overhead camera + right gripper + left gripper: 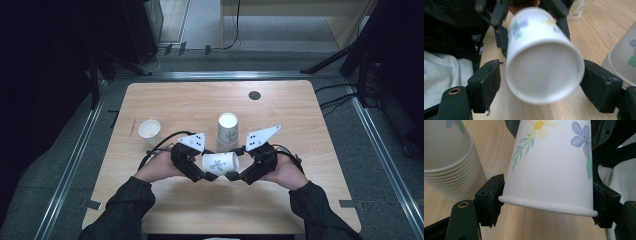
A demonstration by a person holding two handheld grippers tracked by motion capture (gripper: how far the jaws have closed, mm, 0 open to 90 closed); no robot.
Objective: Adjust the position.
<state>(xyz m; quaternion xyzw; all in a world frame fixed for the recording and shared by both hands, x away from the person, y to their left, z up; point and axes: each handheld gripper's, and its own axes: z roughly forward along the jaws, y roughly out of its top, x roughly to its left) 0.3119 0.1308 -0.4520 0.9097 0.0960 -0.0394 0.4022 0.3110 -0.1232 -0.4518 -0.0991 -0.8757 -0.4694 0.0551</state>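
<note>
Sideways, the smooth flowered paper cup (220, 163) sits clamped by left gripper (204, 175), right gripper (235, 176) loosely around it.

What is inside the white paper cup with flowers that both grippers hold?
The high view shows the white flowered paper cup lying sideways between the left gripper and right gripper. Its inside cannot be seen: the left gripper view shows its wall, the right gripper view its closed base.

Both hand-held grippers (220, 175) facing inward, tips close
</note>
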